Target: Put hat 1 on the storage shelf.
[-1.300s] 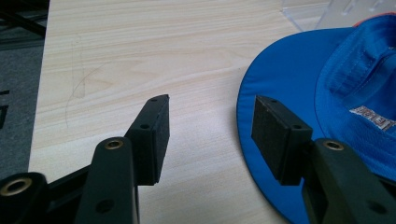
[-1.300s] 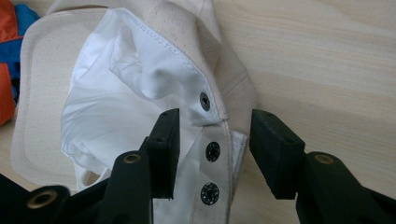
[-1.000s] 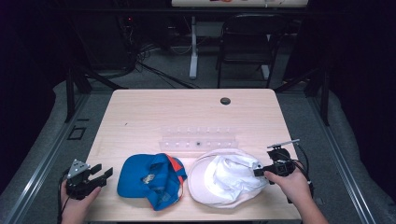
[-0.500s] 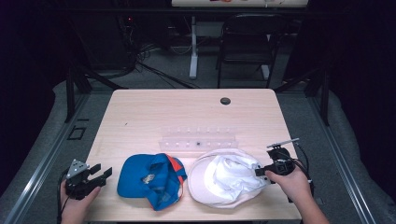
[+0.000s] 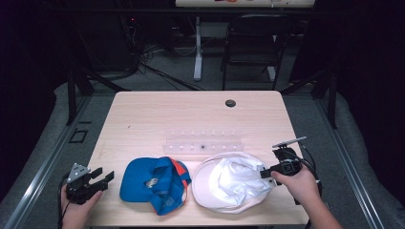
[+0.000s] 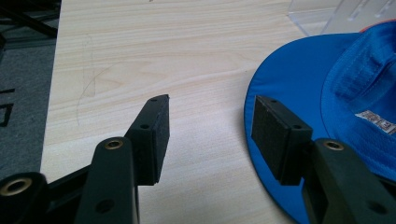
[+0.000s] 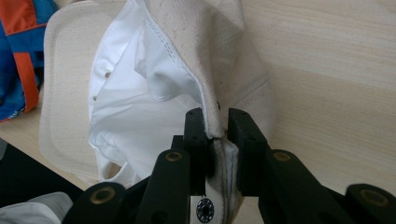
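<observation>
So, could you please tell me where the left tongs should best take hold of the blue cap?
Probably the blue cap by its flat brim edge, coming in level from its left: that thin rim lies nearest the open left tongs, beside one pad.

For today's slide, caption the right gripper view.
Right gripper, jaws just closing, pinches the cream-white cloth hat by its edge.

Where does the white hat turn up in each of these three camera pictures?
High view: white hat lies at the table's near edge, right of centre, its right rim pinched by the right claw.
Left gripper view: not in it.
Right gripper view: white hat upper centre, rim clamped.
Shared landmark: blue hat.
</observation>
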Motion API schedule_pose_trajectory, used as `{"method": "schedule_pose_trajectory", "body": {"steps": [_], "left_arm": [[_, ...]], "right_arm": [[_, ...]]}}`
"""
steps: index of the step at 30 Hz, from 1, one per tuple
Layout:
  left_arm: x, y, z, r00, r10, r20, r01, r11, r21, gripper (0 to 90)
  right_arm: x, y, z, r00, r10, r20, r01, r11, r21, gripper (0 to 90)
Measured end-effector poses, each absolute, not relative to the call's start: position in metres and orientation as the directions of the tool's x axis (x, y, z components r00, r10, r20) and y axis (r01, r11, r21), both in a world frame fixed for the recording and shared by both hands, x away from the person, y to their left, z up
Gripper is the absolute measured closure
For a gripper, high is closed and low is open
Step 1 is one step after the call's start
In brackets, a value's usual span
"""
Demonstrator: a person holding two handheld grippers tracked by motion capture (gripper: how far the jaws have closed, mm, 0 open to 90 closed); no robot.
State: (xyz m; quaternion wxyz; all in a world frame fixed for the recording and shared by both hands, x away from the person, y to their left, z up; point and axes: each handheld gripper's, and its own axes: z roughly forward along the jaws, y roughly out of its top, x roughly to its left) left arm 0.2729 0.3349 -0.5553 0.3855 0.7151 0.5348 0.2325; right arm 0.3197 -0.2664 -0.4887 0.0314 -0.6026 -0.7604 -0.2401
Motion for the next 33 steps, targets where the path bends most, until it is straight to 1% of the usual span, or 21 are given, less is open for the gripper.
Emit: {"method": "schedule_pose_trajectory", "body": {"steps": [8,12,17,27,28,30,32,33], "left_arm": [[0.273,0.334,-0.555,0.325,0.943,-0.078,0.596,-0.139,0.791,47.4],[0.273,0.334,-0.555,0.328,0.942,-0.078,0.597,-0.143,0.789,47.4],[0.273,0.334,-0.556,0.329,0.941,-0.082,0.593,-0.138,0.793,47.4],[0.273,0.336,-0.556,0.321,0.943,-0.084,0.597,-0.133,0.791,47.4],[0.273,0.336,-0.556,0.322,0.943,-0.085,0.594,-0.131,0.794,47.4],[0.273,0.336,-0.556,0.323,0.942,-0.086,0.594,-0.131,0.794,47.4],[0.272,0.336,-0.555,0.321,0.943,-0.088,0.594,-0.128,0.794,47.4],[0.272,0.336,-0.555,0.321,0.943,-0.088,0.594,-0.128,0.794,47.4]], "right_arm": [[0.324,-0.261,-0.474,-0.249,0.896,0.368,0.946,0.143,0.292,78.7],[0.325,-0.253,-0.464,-0.27,0.898,0.347,0.945,0.178,0.275,79.0],[0.327,-0.247,-0.453,-0.293,0.887,0.355,0.944,0.209,0.256,79.4],[0.335,-0.246,-0.433,-0.239,0.86,0.45,0.961,0.143,0.236,80.4],[0.335,-0.247,-0.429,-0.219,0.85,0.479,0.966,0.122,0.226,80.5],[0.336,-0.249,-0.427,-0.222,0.841,0.493,0.969,0.133,0.209,80.7],[0.336,-0.252,-0.421,-0.17,0.815,0.554,0.979,0.075,0.191,80.8],[0.336,-0.252,-0.421,-0.17,0.815,0.554,0.979,0.075,0.191,80.8]]}}
